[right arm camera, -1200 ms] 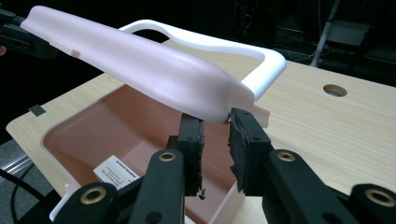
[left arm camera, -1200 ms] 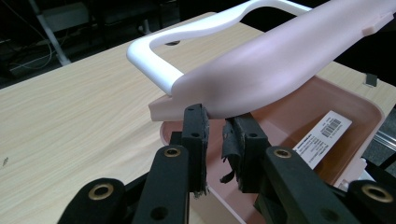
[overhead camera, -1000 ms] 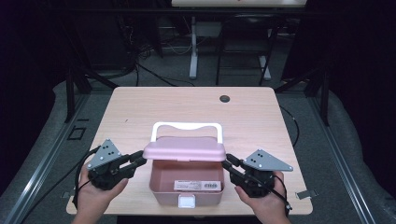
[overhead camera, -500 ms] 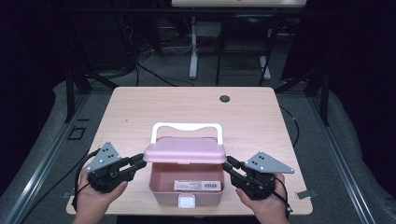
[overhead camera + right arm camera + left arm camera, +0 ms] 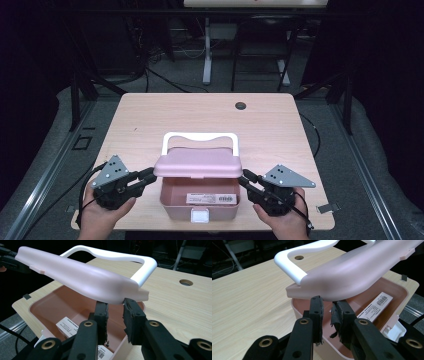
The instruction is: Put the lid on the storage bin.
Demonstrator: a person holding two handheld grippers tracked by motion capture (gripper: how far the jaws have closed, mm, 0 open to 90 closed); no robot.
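A pink plastic box [image 5: 200, 207] stands near the table's front edge, a barcode label [image 5: 212, 199] lying inside it. Its pink lid [image 5: 198, 162] is lifted off the rim and tilted, with a white handle [image 5: 200, 136] behind it. My left gripper [image 5: 148, 175] reaches under the lid's left end. My right gripper [image 5: 246, 176] does the same under the right end. In the left gripper view the jaws [image 5: 328, 306] stand apart with nothing between them, tips touching the lid's [image 5: 357, 272] underside. The right gripper view shows that gripper [image 5: 115, 307] likewise beneath the lid [image 5: 82, 277].
The wooden table [image 5: 150, 120] has a round cable hole [image 5: 241, 105] at the back right. A white latch [image 5: 201, 215] sits on the box's front wall. Beyond the table are dark floor, cables and desk legs.
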